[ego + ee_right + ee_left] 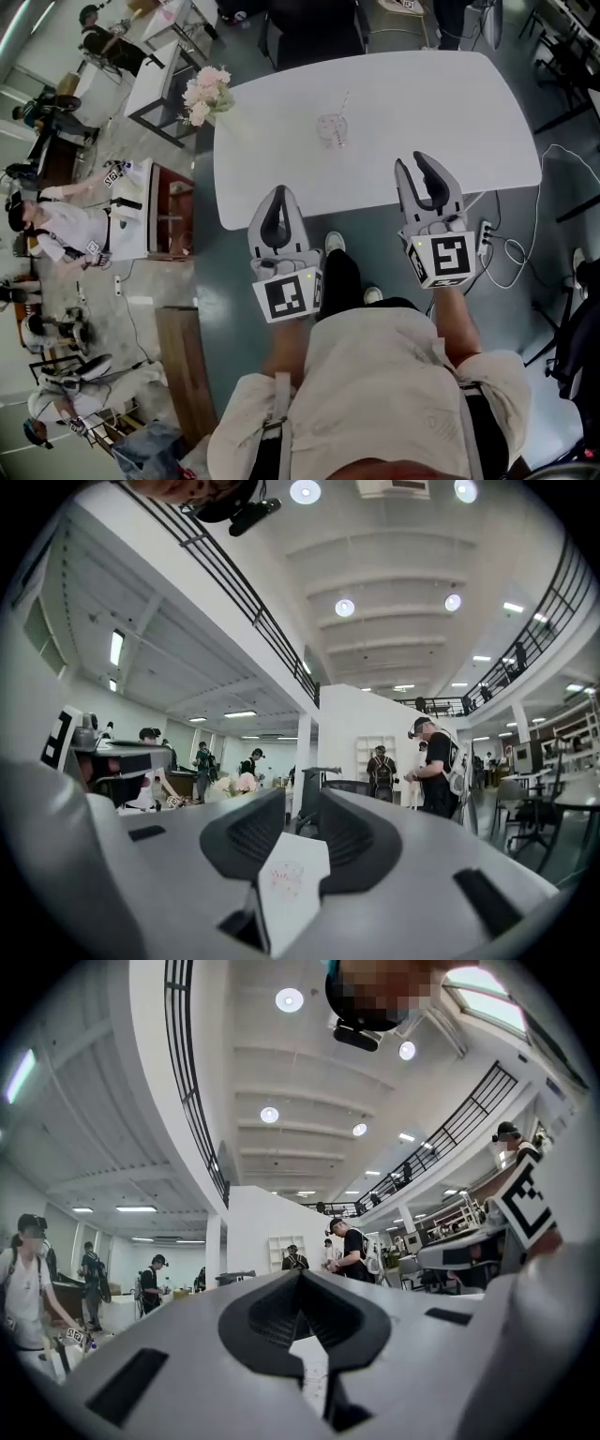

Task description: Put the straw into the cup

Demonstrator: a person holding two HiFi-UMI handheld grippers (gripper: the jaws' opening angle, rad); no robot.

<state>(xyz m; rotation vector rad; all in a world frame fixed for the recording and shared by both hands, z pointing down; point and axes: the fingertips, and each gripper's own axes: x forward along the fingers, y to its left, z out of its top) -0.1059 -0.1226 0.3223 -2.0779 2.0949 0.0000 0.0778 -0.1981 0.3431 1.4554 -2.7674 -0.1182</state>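
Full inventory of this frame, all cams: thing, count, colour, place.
table: one, white, ahead of the person.
cup: one, clear, mid-table.
straw: one, pale, seemingly standing in the cup, leaning.
flowers: one bunch, pink and white, table's far left corner.
cables: several, white, floor right of the table.
bystanders: several, left floor area; more in both gripper views.
shoes: two, white, by the table's near edge.
left gripper: grey, jaws together, empty.
right gripper: grey, jaws apart, empty.
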